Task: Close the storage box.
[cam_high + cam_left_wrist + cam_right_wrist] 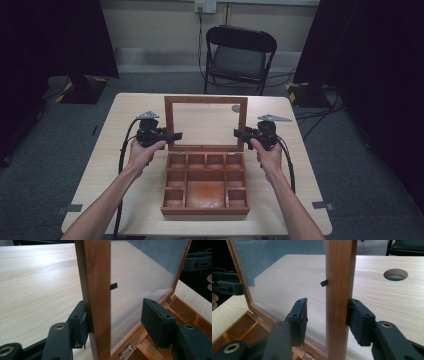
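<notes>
A wooden box [205, 211] with several empty compartments lies on the table, its glass-paned lid [206, 100] standing upright at the back. My left gripper [172, 136] is at the lid's left stile [96, 290]. It is open [116, 315]: the outer pad touches the wood, while the inner pad [152, 317] stands well off the glass. My right gripper [239, 133] straddles the right stile [339, 290] the same way and is open [328, 311], with its outer pad against the wood and its inner one apart.
The table [120, 150] has bare room on both sides of the box. A round cable hole [395, 274] lies behind the lid at the right. A black folding chair [240, 52] stands beyond the far edge. Brass hinges [126, 351] join lid and box.
</notes>
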Motion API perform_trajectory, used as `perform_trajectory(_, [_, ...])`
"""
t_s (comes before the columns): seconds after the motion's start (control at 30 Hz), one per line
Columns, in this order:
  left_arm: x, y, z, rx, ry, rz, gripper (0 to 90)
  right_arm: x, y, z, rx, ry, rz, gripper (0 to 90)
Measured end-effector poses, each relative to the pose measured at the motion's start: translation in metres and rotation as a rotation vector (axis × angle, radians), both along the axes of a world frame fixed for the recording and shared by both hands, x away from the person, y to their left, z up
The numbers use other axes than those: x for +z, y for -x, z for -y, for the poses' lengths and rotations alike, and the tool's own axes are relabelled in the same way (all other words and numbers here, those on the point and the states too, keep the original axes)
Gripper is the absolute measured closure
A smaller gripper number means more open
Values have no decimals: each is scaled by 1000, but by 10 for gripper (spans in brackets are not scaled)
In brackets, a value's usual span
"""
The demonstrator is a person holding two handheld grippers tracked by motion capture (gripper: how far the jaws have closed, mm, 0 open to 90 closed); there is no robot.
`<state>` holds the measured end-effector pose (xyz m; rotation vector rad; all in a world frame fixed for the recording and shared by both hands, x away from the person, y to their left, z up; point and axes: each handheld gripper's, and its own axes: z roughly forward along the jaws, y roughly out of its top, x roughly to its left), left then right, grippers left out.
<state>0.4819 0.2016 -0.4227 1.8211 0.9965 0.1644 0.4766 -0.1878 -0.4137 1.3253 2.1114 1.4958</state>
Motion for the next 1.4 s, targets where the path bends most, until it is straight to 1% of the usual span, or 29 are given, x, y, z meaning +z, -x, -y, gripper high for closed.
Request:
perform_trajectory(0.03, [0, 0, 0, -1, 1, 0, 415, 0, 0, 0, -1, 5, -1, 544])
perform_trajectory(0.07, [0, 0, 0, -4, 15, 5, 415, 1, 1, 0, 0, 5, 2, 545])
perform_trajectory(0.17, [1, 0, 0, -4, 19, 14, 421, 2, 3, 1, 2, 3, 2, 559])
perform_trajectory(0.27, [4, 1, 2, -3, 10, 11, 411, 2, 4, 2, 0, -7, 1, 575])
perform_trajectory(0.3, [5, 2, 3, -2, -9, 14, 406, 2, 4, 3, 1, -12, -1, 576])
perform_trajectory(0.33, [6, 3, 4, 1, -10, 19, 411, 2, 4, 3, 2, -14, 0, 576])
perform_trajectory(0.43, [9, 5, 1, -14, -25, 25, 461, 2, 6, 3, 12, -2, 4, 577])
perform_trajectory(0.5, [9, 6, -1, -23, -35, 31, 500, 3, 8, 5, 20, -10, 1, 576])
perform_trajectory(0.6, [11, 8, -3, -39, -35, 32, 536, 5, 9, 4, 34, -8, -3, 548])
perform_trajectory(0.63, [12, 8, -3, -44, -44, 34, 536, 6, 10, 3, 37, -3, -3, 540])
perform_trajectory(0.73, [14, 10, -3, -48, -39, 34, 535, 7, 13, 2, 36, -1, -6, 522])
perform_trajectory(0.77, [14, 11, -4, -54, -29, 36, 535, 8, 14, 2, 37, -5, -9, 519])
perform_trajectory(0.83, [14, 13, -5, -59, -20, 32, 535, 9, 15, 4, 37, -28, -25, 503])
perform_trajectory(0.9, [14, 15, -6, -62, -11, 27, 529, 10, 16, 4, 41, -51, -30, 492])
perform_trajectory(0.93, [15, 16, -6, -64, -24, 31, 527, 11, 17, 4, 42, -47, -34, 490])
perform_trajectory(0.97, [15, 18, -5, -61, -27, 30, 525, 11, 18, 4, 40, -48, -44, 486])
perform_trajectory(1.03, [16, 20, -5, -65, -14, 31, 518, 13, 20, 4, 43, -49, -54, 474])
perform_trajectory(1.07, [16, 22, -6, -67, -24, 32, 514, 14, 22, 4, 43, -43, -57, 470])
perform_trajectory(1.1, [16, 23, -5, -65, -13, 35, 512, 15, 23, 4, 44, -39, -59, 469])
perform_trajectory(1.13, [16, 25, -6, -63, -20, 39, 509, 16, 25, 4, 46, -36, -56, 468])
perform_trajectory(1.17, [15, 26, -6, -62, -6, 39, 505, 18, 26, 4, 47, -29, -55, 468])
perform_trajectory(1.2, [15, 28, -5, -52, -13, 41, 497, 19, 28, 4, 49, -20, -60, 467])
perform_trajectory(1.23, [15, 30, -5, -55, -10, 49, 487, 19, 29, 4, 54, -19, -61, 462])
perform_trajectory(1.3, [16, 34, -4, -46, -32, 69, 482, 20, 31, 5, 63, -20, -63, 455])
perform_trajectory(1.4, [15, 39, -2, -42, -34, 79, 467, 20, 35, 5, 70, -15, -58, 445])
